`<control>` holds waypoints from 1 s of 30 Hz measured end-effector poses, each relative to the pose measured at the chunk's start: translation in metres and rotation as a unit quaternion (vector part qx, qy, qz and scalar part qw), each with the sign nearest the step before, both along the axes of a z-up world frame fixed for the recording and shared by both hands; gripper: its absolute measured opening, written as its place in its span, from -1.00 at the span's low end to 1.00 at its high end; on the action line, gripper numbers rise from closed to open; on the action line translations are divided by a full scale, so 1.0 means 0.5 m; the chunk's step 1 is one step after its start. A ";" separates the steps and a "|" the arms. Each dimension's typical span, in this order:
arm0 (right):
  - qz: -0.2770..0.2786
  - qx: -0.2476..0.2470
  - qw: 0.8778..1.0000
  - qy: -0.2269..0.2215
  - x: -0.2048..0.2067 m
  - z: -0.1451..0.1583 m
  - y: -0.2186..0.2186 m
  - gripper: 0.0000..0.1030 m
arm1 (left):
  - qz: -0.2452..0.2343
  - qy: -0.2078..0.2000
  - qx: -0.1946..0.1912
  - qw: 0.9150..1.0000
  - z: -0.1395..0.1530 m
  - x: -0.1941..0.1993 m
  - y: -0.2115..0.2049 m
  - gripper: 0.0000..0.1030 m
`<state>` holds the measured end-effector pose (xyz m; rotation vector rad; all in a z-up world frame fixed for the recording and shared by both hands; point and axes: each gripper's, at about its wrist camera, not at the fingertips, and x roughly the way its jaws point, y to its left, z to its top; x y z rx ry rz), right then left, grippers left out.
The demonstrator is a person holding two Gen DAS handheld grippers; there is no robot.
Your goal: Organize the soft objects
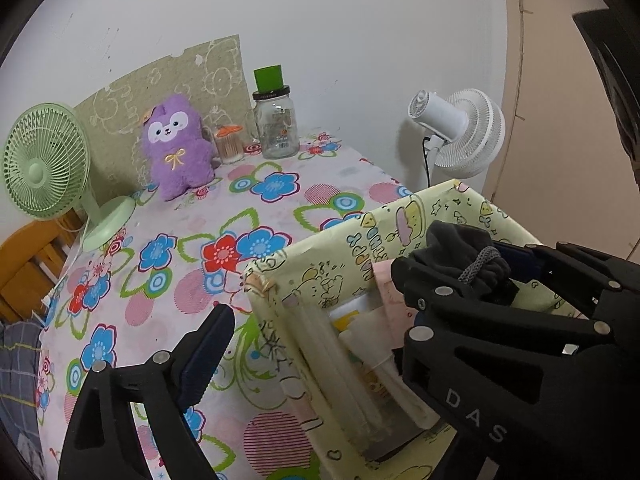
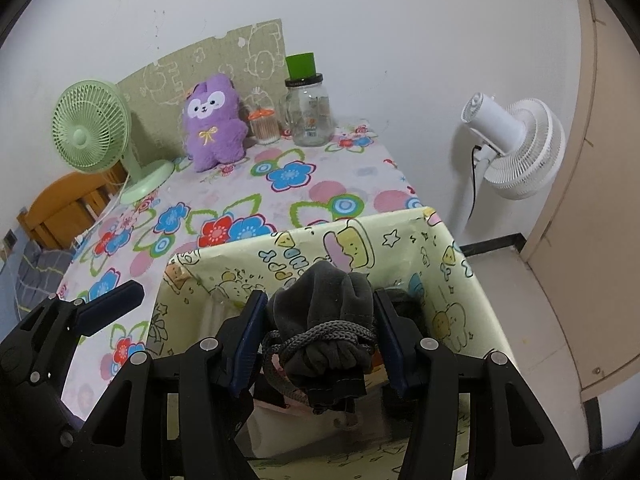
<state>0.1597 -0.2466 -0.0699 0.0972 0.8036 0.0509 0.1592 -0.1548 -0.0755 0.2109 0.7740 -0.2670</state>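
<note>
My right gripper [image 2: 320,304] is shut on a dark grey cloth bundle [image 2: 324,320] tied with grey cord. It holds the bundle over the open top of a yellow cartoon-print box [image 2: 360,240]. In the left wrist view the bundle [image 1: 468,256] hangs above the box [image 1: 340,248], which contains folded pink and white cloths [image 1: 384,300]. My left gripper [image 1: 316,320] is open with wide jaws that straddle the box's near corner and hold nothing. One of its fingers [image 2: 112,304] shows left of the box. A purple plush toy [image 1: 176,148] stands at the table's back.
On the flowered tablecloth [image 1: 248,208] stand a green desk fan [image 1: 48,164], a glass jar with a green lid [image 1: 276,120] and a small jar of sticks [image 1: 230,144]. A white pedestal fan [image 2: 516,144] stands right of the table. Wooden furniture [image 1: 24,272] is at the left.
</note>
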 end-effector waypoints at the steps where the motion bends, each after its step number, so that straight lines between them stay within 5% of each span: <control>1: 0.000 0.000 1.000 0.002 0.000 -0.001 0.003 0.13 | 0.000 0.001 0.001 1.000 -0.001 -0.001 0.002 0.81; 7: -0.020 0.008 1.000 0.021 -0.001 -0.010 0.005 0.60 | 0.005 0.000 -0.001 1.000 0.000 -0.008 0.018 0.88; 30: -0.027 0.007 1.000 -0.011 -0.077 0.040 0.060 0.61 | 0.035 -0.030 -0.012 0.999 0.053 -0.075 0.112 0.92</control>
